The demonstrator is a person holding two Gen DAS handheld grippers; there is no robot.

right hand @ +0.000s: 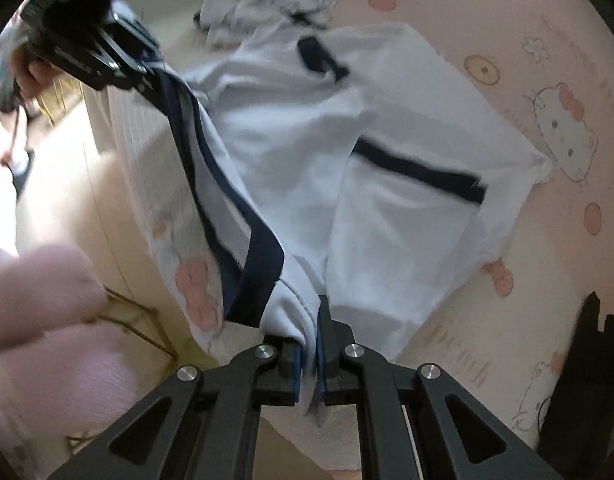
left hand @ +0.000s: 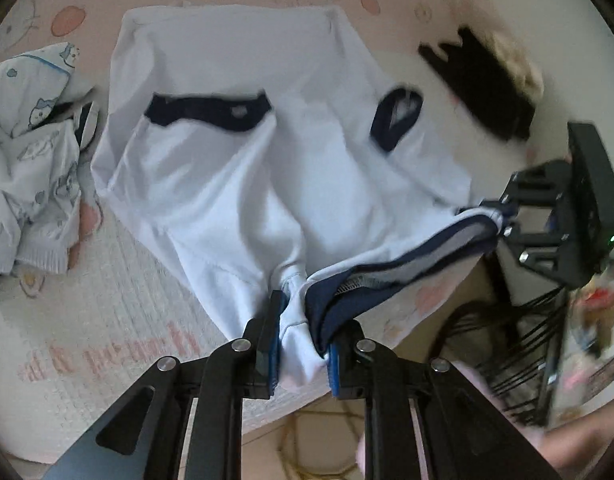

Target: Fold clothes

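My left gripper (left hand: 301,344) and right gripper (right hand: 310,372) each clamp the navy waistband (left hand: 391,270) of the white shorts (left hand: 243,168), stretched along the bed (left hand: 119,320) edge. Patterned garment (left hand: 31,152) lies left, dark garment (left hand: 479,88) right.

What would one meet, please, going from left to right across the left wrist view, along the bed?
Crumpled printed garment → white shorts with navy trim → black garment → right tongs, clamping the shorts' waistband.
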